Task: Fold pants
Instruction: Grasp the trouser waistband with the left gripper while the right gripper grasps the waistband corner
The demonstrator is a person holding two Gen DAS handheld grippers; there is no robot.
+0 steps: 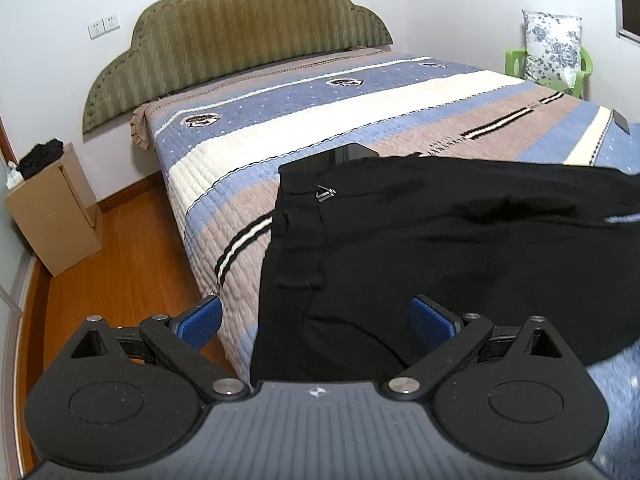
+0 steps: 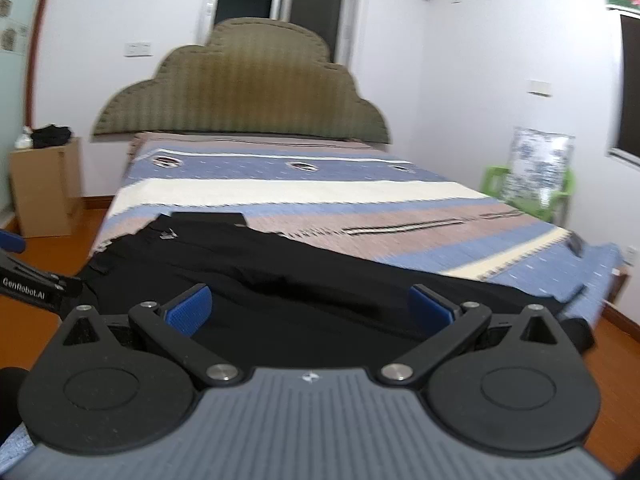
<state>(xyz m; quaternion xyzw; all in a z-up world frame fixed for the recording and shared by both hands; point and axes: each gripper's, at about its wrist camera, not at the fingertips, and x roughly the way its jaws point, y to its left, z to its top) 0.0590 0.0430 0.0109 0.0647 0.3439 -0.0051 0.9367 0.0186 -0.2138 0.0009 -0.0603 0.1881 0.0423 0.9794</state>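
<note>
Two hand-held grippers are seen, each from its own wrist camera, and both are held over the near end of a bed (image 1: 360, 92). The left hand-held gripper (image 1: 316, 320) is spread wide, its blue pads (image 1: 200, 320) well apart and nothing gripped between them; one pad lies beyond the edge of the bed, over the wooden floor (image 1: 120, 256), the other over black cloth. The right hand-held gripper (image 2: 310, 306) is likewise released, its blue pads (image 2: 190, 308) parted above the same cloth, with nothing clasped.

The black pants (image 1: 420, 248) are laid flat across the near end of the bed, on the striped quilt (image 1: 300, 120) of blue, cream and brown. Their waistband (image 1: 296, 184), with a small metal clasp (image 1: 325, 192), is placed toward the left edge of the bed, and the legs are stretched toward the right edge. In the right wrist view, which is somewhat blurred, the pants (image 2: 280, 272) are seen running across the bed, one end hanging over its right corner.

A padded green headboard (image 1: 240, 40) is set at the far end of the bed. Left of the bed a cardboard box (image 1: 52, 208) is stood on the floor with dark cloth heaped on top. Right of the bed a green chair (image 1: 576, 72) is placed, bearing a flowered cushion (image 1: 550, 48).
</note>
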